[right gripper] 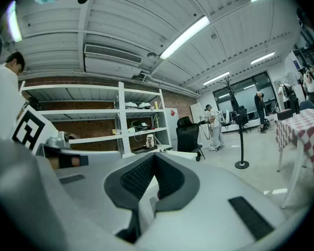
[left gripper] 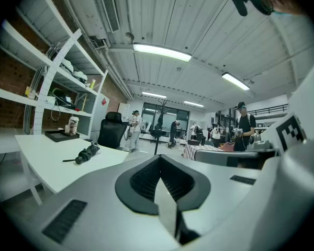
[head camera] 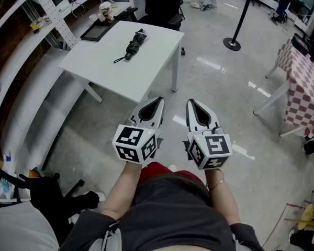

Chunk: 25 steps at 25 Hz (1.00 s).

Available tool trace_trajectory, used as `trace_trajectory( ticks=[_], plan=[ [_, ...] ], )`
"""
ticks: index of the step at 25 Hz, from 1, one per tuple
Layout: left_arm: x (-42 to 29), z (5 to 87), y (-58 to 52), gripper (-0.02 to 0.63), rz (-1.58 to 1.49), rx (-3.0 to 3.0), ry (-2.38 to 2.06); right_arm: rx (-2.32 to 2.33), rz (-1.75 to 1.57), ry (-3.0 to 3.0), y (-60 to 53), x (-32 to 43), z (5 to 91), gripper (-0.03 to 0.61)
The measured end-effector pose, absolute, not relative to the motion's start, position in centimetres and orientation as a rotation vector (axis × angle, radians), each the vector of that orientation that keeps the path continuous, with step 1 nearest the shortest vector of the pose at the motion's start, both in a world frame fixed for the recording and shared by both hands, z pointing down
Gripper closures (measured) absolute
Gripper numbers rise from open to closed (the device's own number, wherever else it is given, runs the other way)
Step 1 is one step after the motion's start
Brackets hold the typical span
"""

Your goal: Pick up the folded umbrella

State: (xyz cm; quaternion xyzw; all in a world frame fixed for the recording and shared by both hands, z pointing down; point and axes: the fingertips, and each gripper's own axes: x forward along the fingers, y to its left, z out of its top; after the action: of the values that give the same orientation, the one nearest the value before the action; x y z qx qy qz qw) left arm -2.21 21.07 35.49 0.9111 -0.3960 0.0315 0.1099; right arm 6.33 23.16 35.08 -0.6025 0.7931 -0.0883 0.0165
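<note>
- The black folded umbrella (head camera: 135, 44) lies near the middle of the white rectangular table (head camera: 104, 67), away from all edges.
- The black flat tray (head camera: 97, 31) and the paper cup (head camera: 107, 12) stand at the far corner, apart from it.
- The left gripper (head camera: 158, 100) and the right gripper (head camera: 191, 103) hang over the grey floor (head camera: 220, 88), jaws closed on nothing.

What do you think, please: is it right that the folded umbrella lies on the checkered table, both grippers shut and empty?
Not quite: the head view shows the folded umbrella on the white table, not the checkered table. The left gripper and right gripper are indeed shut and empty.
</note>
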Motion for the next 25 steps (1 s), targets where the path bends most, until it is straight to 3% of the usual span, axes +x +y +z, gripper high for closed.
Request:
trace_trajectory(
  ticks=[25],
  plan=[
    [-3.3, 37.2, 16.9, 0.600, 0.149, 2.600, -1.252, -1.900, -0.429, 2.435, 20.3, 9.7, 37.5, 0.560]
  ],
)
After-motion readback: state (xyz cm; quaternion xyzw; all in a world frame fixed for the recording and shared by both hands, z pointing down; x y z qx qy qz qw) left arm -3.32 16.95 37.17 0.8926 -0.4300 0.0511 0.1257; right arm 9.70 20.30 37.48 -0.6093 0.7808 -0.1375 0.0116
